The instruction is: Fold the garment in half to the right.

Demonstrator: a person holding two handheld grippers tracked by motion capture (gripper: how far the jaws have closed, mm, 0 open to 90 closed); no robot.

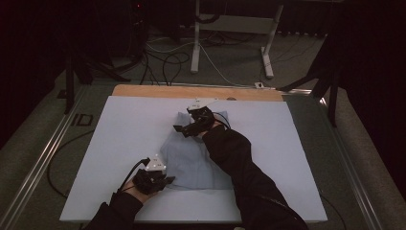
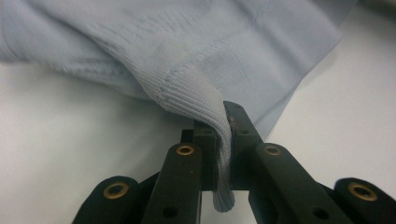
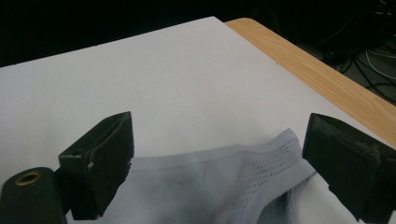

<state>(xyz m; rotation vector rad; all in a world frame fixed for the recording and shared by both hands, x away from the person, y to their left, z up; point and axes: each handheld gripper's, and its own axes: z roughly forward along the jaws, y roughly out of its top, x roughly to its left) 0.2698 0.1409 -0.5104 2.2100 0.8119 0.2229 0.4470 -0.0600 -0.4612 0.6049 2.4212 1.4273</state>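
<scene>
A light blue knit garment [image 1: 191, 160] lies on the white board [image 1: 129, 129] at the middle of the table. My left gripper [image 1: 165, 180] is at the garment's near left corner and is shut on its ribbed hem [image 2: 205, 100], which runs down between the jaws. My right gripper [image 1: 184, 129] hovers over the far end of the garment with its jaws wide apart. Between them the garment's far edge with a mesh panel [image 3: 261, 172] lies flat, and nothing is held.
The white board covers a wooden table whose bare edge [image 1: 191, 91] shows at the back. Cables and white desk legs [image 1: 195, 43] lie on the floor beyond. Dark sleeves [image 1: 249, 182] reach in from the bottom. A metal rail [image 1: 43, 153] runs along the left.
</scene>
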